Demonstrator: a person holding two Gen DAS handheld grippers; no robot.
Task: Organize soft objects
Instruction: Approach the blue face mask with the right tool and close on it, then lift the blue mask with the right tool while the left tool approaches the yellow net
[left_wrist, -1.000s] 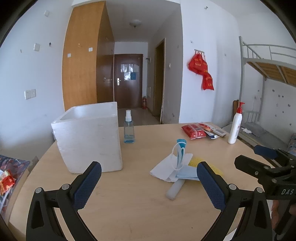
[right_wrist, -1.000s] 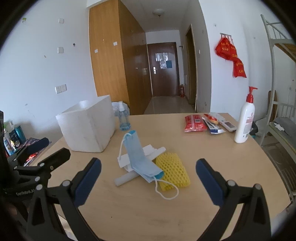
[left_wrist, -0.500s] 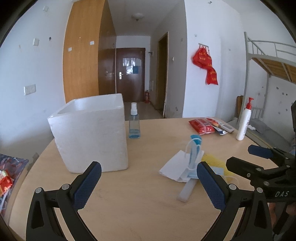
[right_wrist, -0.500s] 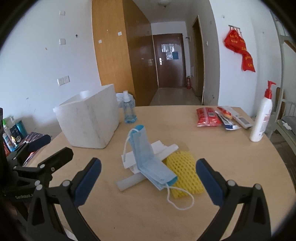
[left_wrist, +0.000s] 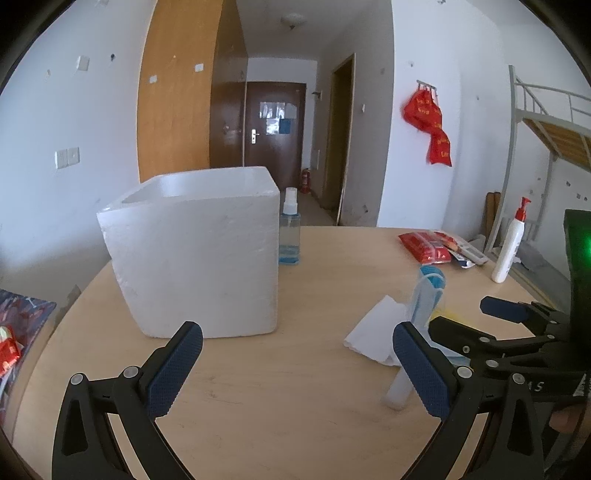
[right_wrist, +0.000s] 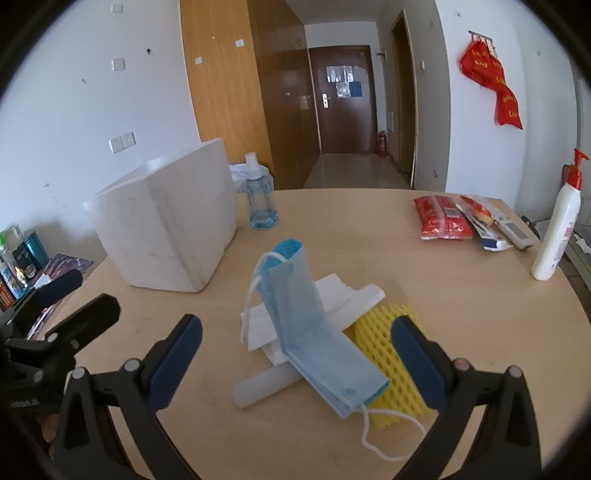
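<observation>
A folded blue face mask (right_wrist: 314, 332) stands bent over a white foam strip (right_wrist: 310, 343), white tissue (right_wrist: 258, 325) and a yellow foam net (right_wrist: 395, 362) on the round wooden table (right_wrist: 443, 302). A white foam box (right_wrist: 166, 229) stands at the left. My right gripper (right_wrist: 295, 362) is open and empty, its pads either side of the pile, a little short of it. My left gripper (left_wrist: 295, 369) is open and empty before the box (left_wrist: 199, 251); the mask (left_wrist: 424, 295) and tissue (left_wrist: 373, 332) lie to its right.
A blue spray bottle (right_wrist: 260, 199) stands beside the box. Red packets (right_wrist: 443, 218), tubes and a thermometer lie at the far right, with a white pump bottle (right_wrist: 557, 229) near the table's edge. Books and packets sit low at the left (right_wrist: 22, 266).
Both grippers have moved forward toward the table's objects. The box and the pile look larger and closer. Both stay open and empty.
</observation>
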